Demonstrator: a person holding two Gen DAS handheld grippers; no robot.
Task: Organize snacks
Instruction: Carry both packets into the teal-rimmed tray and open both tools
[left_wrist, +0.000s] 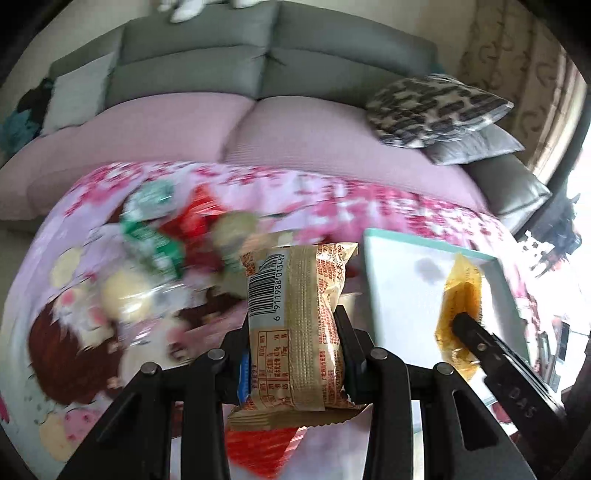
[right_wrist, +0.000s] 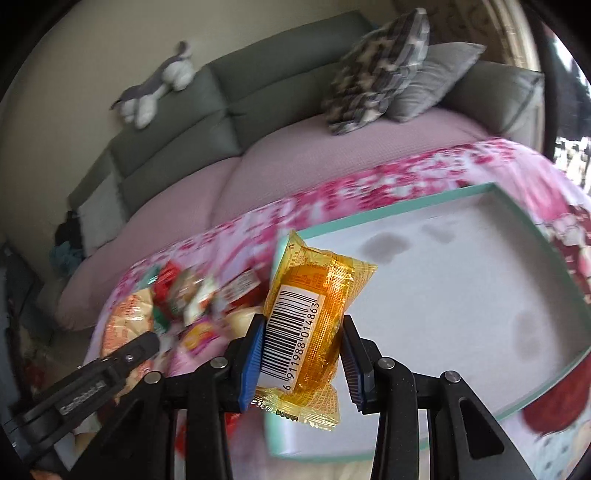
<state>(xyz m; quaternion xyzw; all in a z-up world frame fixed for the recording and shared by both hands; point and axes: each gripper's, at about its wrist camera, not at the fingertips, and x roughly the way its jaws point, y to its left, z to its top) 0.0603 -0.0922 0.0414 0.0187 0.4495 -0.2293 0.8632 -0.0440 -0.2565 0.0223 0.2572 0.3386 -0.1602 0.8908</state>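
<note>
Two claws, one snack packet each: beige (left_wrist: 295, 325); orange (right_wrist: 306, 332); one tray (right_wrist: 517, 402).

A pink flowered cloth (left_wrist: 369, 206) covers the surface. On it lies a shallow white tray (right_wrist: 461, 288) with a teal rim. Left of the tray sits a blurred heap of wrapped snacks (left_wrist: 159, 240), red, green and pale ones among them.
</note>
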